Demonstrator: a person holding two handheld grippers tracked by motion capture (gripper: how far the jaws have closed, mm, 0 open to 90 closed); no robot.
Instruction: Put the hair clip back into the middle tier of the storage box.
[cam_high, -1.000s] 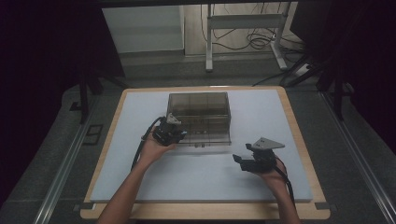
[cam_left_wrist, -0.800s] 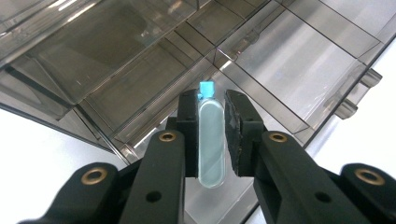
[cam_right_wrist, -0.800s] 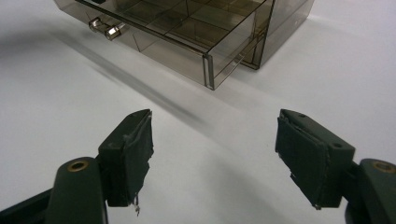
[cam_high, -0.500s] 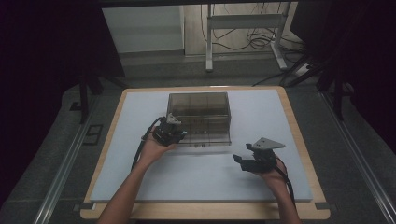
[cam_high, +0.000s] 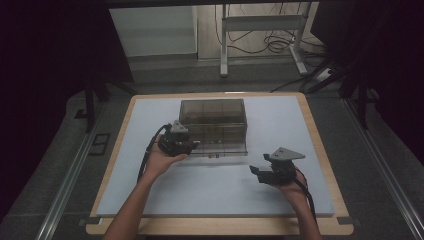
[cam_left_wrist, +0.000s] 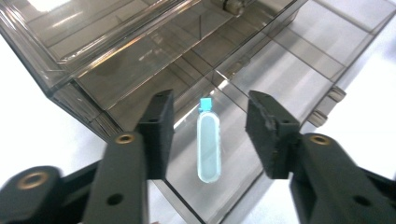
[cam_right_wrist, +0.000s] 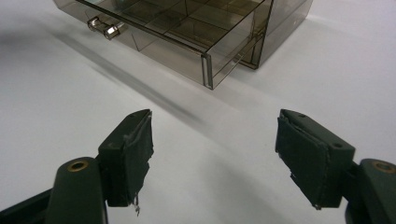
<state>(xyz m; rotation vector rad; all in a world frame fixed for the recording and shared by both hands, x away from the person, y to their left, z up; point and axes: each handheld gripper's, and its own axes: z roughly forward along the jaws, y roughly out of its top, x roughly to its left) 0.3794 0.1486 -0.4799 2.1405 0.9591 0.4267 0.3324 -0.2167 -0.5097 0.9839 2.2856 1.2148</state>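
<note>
Vial (cam_left_wrist: 208, 145): clear, blue cap, lies flat in a compartment of the pulled-out drawer (cam_left_wrist: 289, 81) of the smoky organizer box (cam_high: 214, 118). Left gripper (cam_left_wrist: 208, 135) has just opened its jaws; they straddle the vial without touching. Hands sit as before. Right gripper (cam_right_wrist: 214, 158) is apart, empty, over bare mat (cam_high: 210, 190) with free room.

Open hand-held gripper (cam_right_wrist: 214, 158), smoky drawer box (cam_right_wrist: 205, 28), white table (cam_right_wrist: 70, 93)
</note>
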